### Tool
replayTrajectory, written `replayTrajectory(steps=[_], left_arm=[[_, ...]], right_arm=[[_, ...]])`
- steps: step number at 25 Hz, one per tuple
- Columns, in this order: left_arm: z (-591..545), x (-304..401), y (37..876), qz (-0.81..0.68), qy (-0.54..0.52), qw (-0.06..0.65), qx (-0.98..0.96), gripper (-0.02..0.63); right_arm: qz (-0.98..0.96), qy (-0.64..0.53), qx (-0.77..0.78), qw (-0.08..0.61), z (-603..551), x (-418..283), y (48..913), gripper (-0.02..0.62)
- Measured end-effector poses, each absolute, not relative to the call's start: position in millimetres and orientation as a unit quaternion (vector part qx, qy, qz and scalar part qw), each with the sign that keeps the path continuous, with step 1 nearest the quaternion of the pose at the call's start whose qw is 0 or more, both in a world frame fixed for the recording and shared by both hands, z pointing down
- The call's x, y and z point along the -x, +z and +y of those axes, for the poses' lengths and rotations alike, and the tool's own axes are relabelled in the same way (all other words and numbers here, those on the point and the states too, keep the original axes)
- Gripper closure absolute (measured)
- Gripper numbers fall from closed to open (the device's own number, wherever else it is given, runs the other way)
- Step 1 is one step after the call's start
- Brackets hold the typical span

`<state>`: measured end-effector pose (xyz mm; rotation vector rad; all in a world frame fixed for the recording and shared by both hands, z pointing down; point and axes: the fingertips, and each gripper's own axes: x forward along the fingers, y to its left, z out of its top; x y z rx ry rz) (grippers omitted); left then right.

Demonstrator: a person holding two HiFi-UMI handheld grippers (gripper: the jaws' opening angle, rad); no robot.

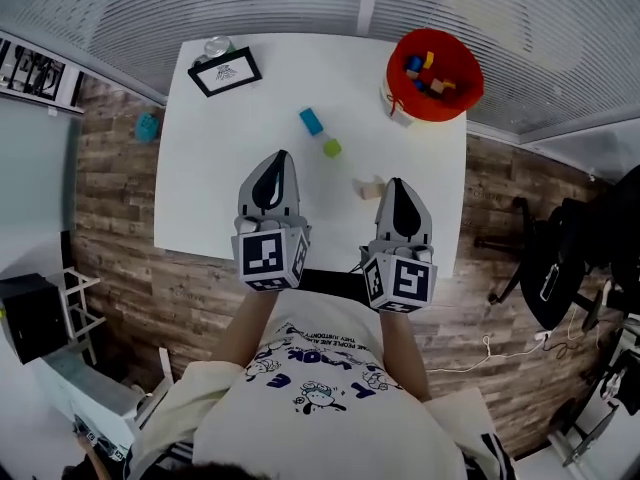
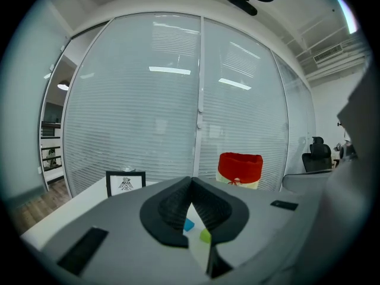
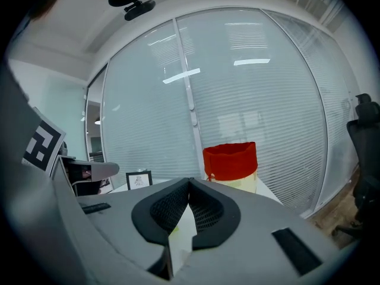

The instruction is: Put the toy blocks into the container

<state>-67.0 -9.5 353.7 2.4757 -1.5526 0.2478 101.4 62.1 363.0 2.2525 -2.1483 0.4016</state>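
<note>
Scanning from the left of the head view, I see a teal object [image 1: 148, 126] on the wood floor beside the white table [image 1: 210, 188]. At the table's far left corner stands a black picture frame [image 1: 225, 71] with a small clear jar [image 1: 217, 46] just behind it. My left gripper [image 1: 279, 166] is over the near half of the table, its jaws pressed together on nothing; the left gripper view shows the ribbed pads [image 2: 178, 203] meeting at the tip. Just beyond that tip, near the middle of the table, lie a blue block [image 1: 311, 121] and a green block [image 1: 332, 148], close to each other but apart. Both also show low between the left jaws, on the tabletop ahead. Further right, a pale wooden block [image 1: 370, 188] lies just beside the tip of my right gripper [image 1: 397, 186]; I cannot tell whether they touch. The right jaws are likewise closed tip to tip and empty, as the right gripper view confirms. At the far right corner of the table stands the red container [image 1: 455, 103], with several coloured blocks [image 1: 428, 76] already inside, well apart from the three loose ones. A black office chair [image 1: 560, 258] stands on the floor right of the table.
</note>
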Motion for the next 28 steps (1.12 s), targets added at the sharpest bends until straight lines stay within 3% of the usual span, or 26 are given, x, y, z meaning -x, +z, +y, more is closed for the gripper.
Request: replayTrajectory(steps=[28], left_arm=[[-28.7,70.6,380.5,-0.545,0.108,0.150,-0.818,0.574]], right_arm=[[-0.683,0.167,-0.711,0.024,47.3,-94.9,391.3,0.569]])
